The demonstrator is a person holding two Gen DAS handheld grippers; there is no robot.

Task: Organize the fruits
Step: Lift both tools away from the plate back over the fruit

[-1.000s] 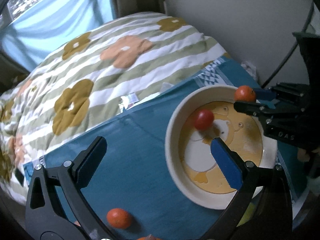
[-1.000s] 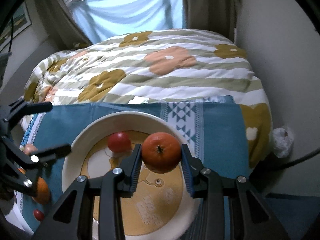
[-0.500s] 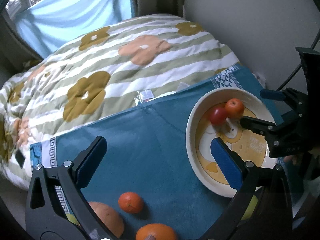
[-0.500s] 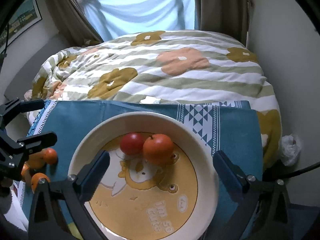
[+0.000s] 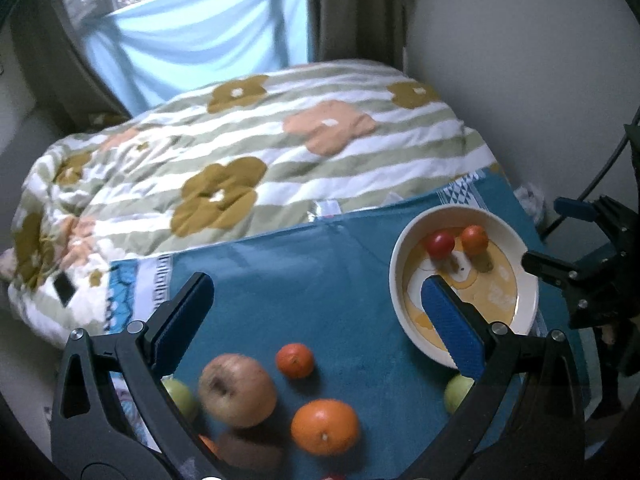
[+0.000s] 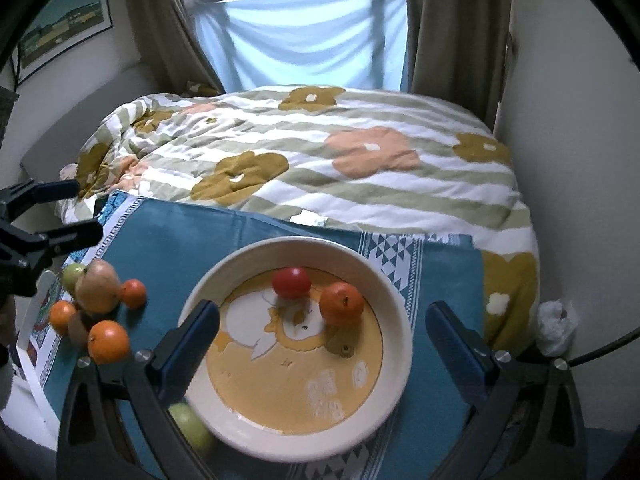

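A cream bowl [image 6: 304, 242] with a yellow cartoon bottom sits on the blue cloth [image 6: 192, 240]. In it lie a red tomato [image 6: 291, 282] and a tangerine [image 6: 342, 304], touching. My right gripper [image 6: 324, 340] hangs open above the bowl with nothing between its fingers. In the left wrist view the same bowl [image 5: 397, 276] is at the right. My left gripper [image 5: 316, 320] is open and empty above loose fruit: an apple [image 5: 238, 390], a small tangerine [image 5: 295, 360], an orange [image 5: 325, 426] and a green fruit [image 5: 458, 392] by the bowl.
A flower-patterned striped quilt [image 6: 320, 160] covers the bed behind the cloth. A wall and a black cable [image 5: 600, 176] are at the right, with a white bag [image 6: 556, 324] on the floor. More fruit [image 6: 62, 316] is piled at the cloth's left end.
My right gripper opened and let the tangerine go into the bowl next to the tomato, then rose. My left gripper drew back and up, so the loose fruit came into its view.
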